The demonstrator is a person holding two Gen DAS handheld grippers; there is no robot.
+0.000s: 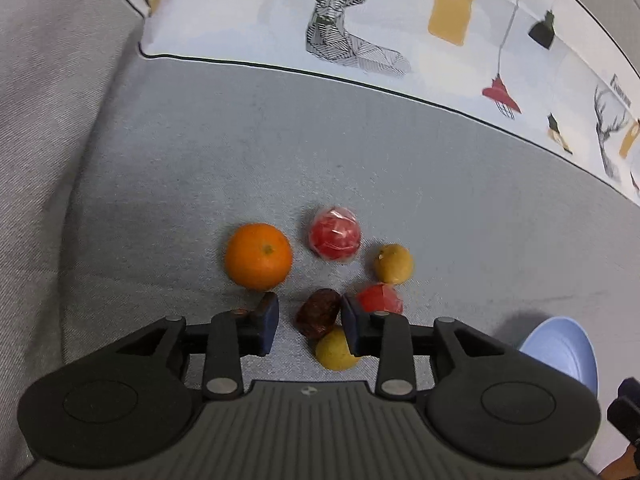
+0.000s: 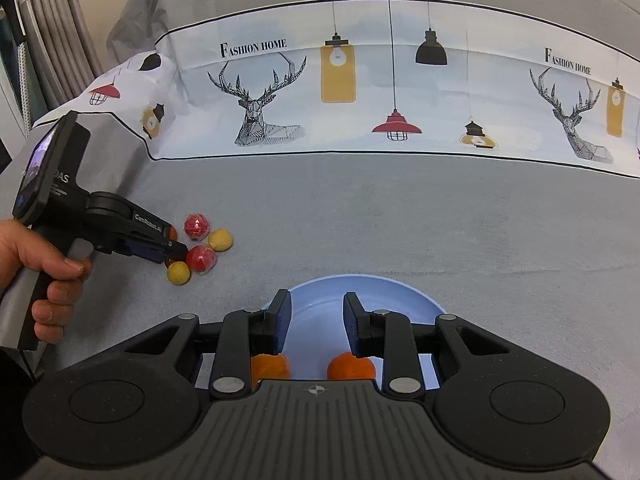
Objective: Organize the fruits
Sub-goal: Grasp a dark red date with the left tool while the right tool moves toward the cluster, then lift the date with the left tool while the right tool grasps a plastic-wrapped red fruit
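Loose fruit lies on the grey cloth: an orange (image 1: pixel 259 256), two red fruits in clear wrap (image 1: pixel 335 234) (image 1: pixel 380 298), two small yellow fruits (image 1: pixel 393 264) (image 1: pixel 336 350) and a dark brown-red fruit (image 1: pixel 319 313). My left gripper (image 1: pixel 308 318) points down over this cluster. The dark fruit sits between its jaws, with a gap on the left side, so the jaws stand open. The right wrist view shows the left gripper (image 2: pixel 176 249) in a hand (image 2: pixel 40 258). My right gripper (image 2: pixel 318 320) hangs open and holds nothing over the blue plate (image 2: pixel 400 292), which has two oranges (image 2: pixel 270 366) (image 2: pixel 352 364) in it.
A white printed cloth with deer and lamps (image 2: pixel 360 92) covers the back of the surface. The blue plate (image 1: pixel 560 354) lies right of the fruit cluster. Pale grey fabric (image 1: pixel 48 140) rises at the left. Grey rods (image 2: pixel 48 20) stand at the far left corner.
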